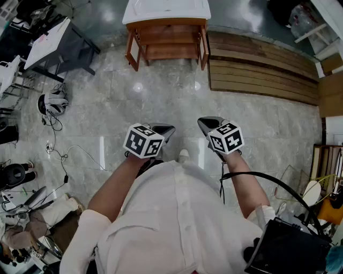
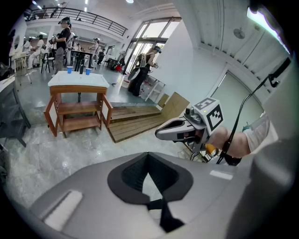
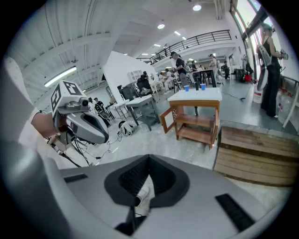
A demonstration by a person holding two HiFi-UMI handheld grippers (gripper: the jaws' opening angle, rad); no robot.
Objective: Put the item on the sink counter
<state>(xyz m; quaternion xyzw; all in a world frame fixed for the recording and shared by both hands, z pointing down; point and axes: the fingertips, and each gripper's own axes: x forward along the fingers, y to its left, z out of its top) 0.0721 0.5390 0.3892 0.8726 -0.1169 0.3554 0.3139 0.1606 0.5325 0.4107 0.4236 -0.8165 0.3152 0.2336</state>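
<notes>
The sink counter (image 1: 166,9), a wooden stand with a white top, stands across the marble floor at the top of the head view. In the left gripper view the sink counter (image 2: 78,80) carries two blue cups (image 2: 69,70) and a dark bottle; the right gripper view shows the same counter (image 3: 196,95) far off. My left gripper (image 1: 164,130) and right gripper (image 1: 206,124) are held close to my body, side by side, both pointing toward the counter. Each has its jaws together with nothing between them. No held item shows in any view.
A low wooden platform (image 1: 262,75) lies to the right of the counter. At the left stand a grey table (image 1: 53,43), a headset on the floor (image 1: 52,103) and loose cables (image 1: 59,155). Several people stand far back (image 2: 63,37).
</notes>
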